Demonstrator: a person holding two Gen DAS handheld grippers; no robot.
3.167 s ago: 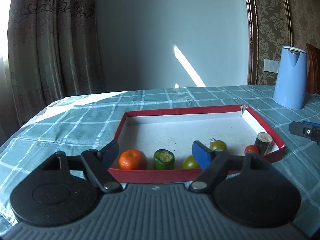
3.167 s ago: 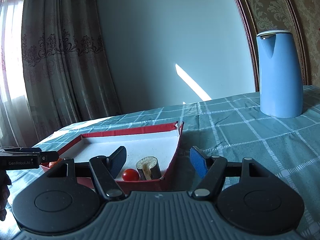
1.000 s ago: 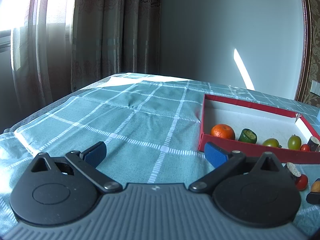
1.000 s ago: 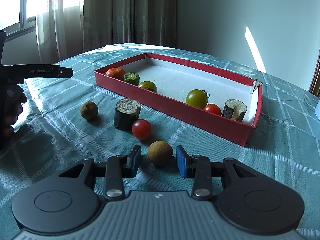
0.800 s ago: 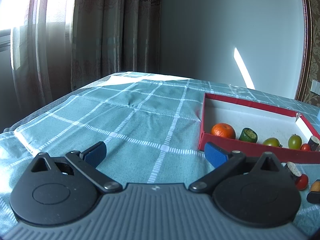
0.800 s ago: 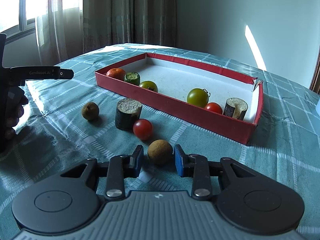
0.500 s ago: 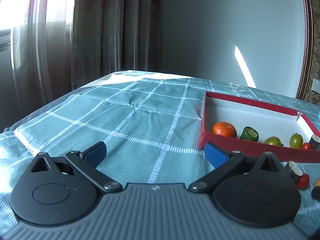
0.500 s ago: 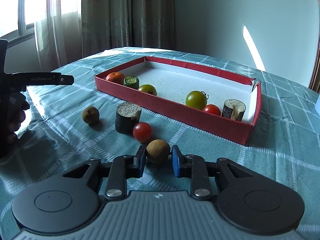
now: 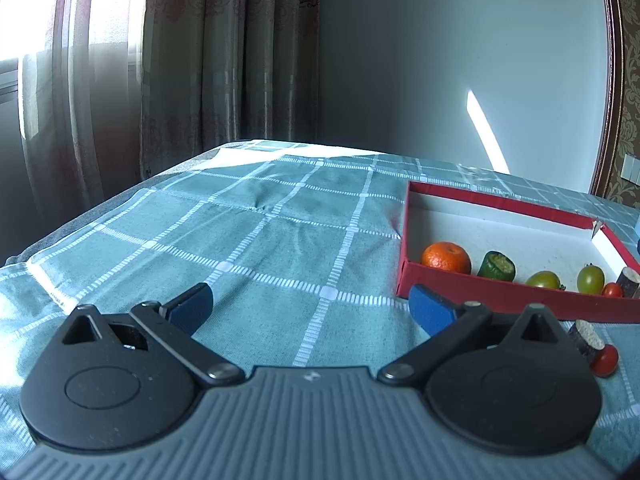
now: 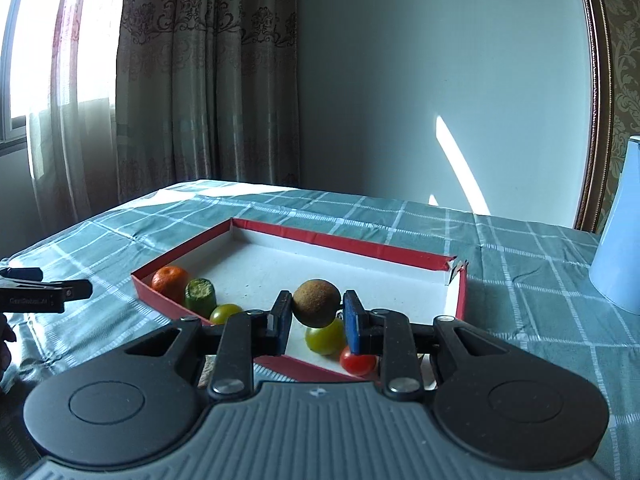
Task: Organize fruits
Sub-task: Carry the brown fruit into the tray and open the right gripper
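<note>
Right wrist view: right gripper point(image 10: 316, 316) jaws clamp a brown fruit point(image 10: 316, 307) above the red tray point(image 10: 400, 250); 6 pieces sit inside, 2 visible outside. Left gripper point(image 9: 310, 306) jaws gape empty.

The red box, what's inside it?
Inside the red box: an orange, a green cucumber chunk, two green tomatoes and a red tomato. The right gripper holds a brown fruit and hides part of the floor.

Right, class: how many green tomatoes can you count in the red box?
2: one green tomato beside the cucumber stub, the other next to the red tomato. The box wall may hide more.
</note>
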